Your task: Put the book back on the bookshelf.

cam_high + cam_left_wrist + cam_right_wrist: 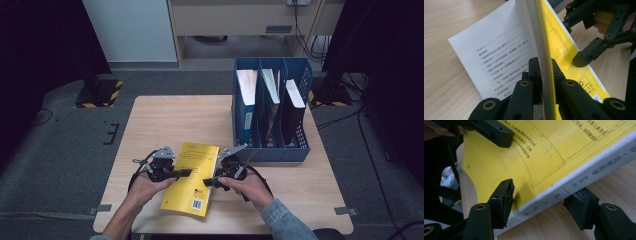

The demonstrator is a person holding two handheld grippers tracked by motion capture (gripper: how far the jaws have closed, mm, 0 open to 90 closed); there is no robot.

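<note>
Where the wooden table (165, 117) meets the person's left hand (145, 187), the left gripper (186, 173) reaches rightward over the near-left part of the tabletop, and in the left gripper view its jaws are closed tight on the yellow cover (546, 75) of the book (192, 177), pinching that cover at its edge so that it stands lifted off the white page (496, 57) of printed text beneath. The book lies on the table's near middle, between the two hands, its long side running away from the person and slightly tilted, a barcode at its near corner. Just right of it the right gripper (209, 182), held in the right hand (247, 186) with a denim sleeve (282, 220) behind, points left at the book's spine side. In the right gripper view its jaws stand partly open astride the spine (574, 182): one pad sits above the yellow cover, the other below the book, beside the table; whether either pad touches the book I cannot tell. Farther right and toward the far edge stands a blue file rack (272, 150) with three slots, each holding upright books or folders, well apart from both grippers.
</note>
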